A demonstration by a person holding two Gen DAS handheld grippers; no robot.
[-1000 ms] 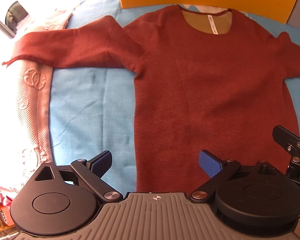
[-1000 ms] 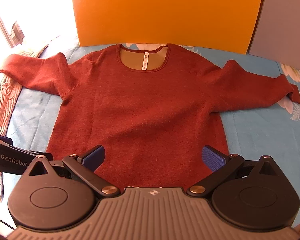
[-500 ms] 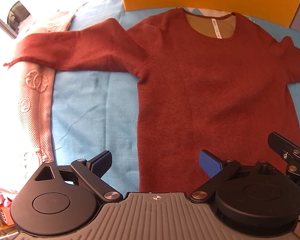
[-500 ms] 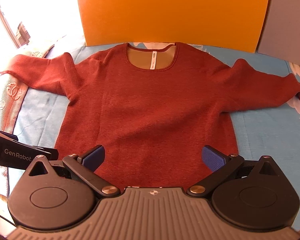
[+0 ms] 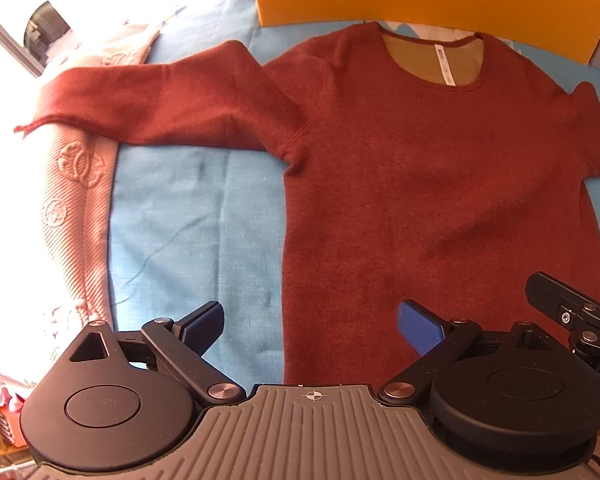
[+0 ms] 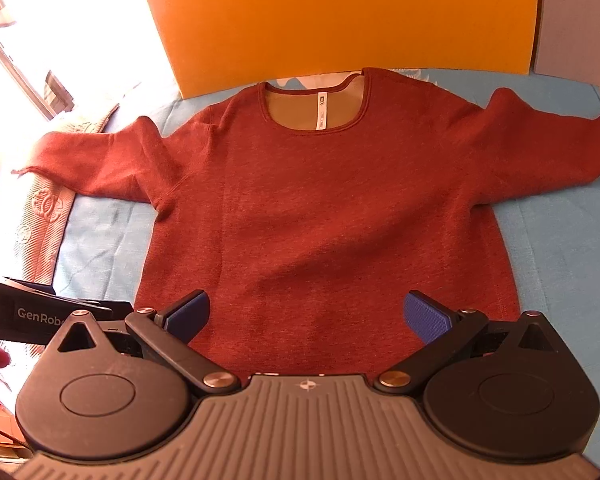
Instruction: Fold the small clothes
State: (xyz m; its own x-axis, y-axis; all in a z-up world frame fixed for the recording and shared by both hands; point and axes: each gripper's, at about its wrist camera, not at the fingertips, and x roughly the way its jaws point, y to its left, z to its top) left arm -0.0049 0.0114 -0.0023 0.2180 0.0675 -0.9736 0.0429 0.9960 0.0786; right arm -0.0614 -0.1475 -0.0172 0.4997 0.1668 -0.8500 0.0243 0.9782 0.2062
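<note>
A rust-red long-sleeved sweater [image 5: 440,200] [image 6: 332,216] lies flat and face up on a blue sheet [image 5: 196,224], both sleeves spread sideways and the neck label away from me. My left gripper [image 5: 310,326] stands open above the sweater's bottom-left corner, nothing between its blue pads. Over the middle of the bottom hem my right gripper [image 6: 306,318] is open and holds nothing. The right gripper's black body shows at the right edge of the left wrist view. The left gripper's body shows at the left edge of the right wrist view.
An orange board [image 6: 340,16] stands upright behind the sweater's collar, a grey panel [image 6: 580,20] to its right. A pale embossed bedspread [image 5: 60,200] runs along the left under the left cuff. Bright window light washes out the upper left.
Both grippers have drawn back and turned slightly left, so the sweater sits further right and lower in each view. Both stay open; the sweater has not moved.
</note>
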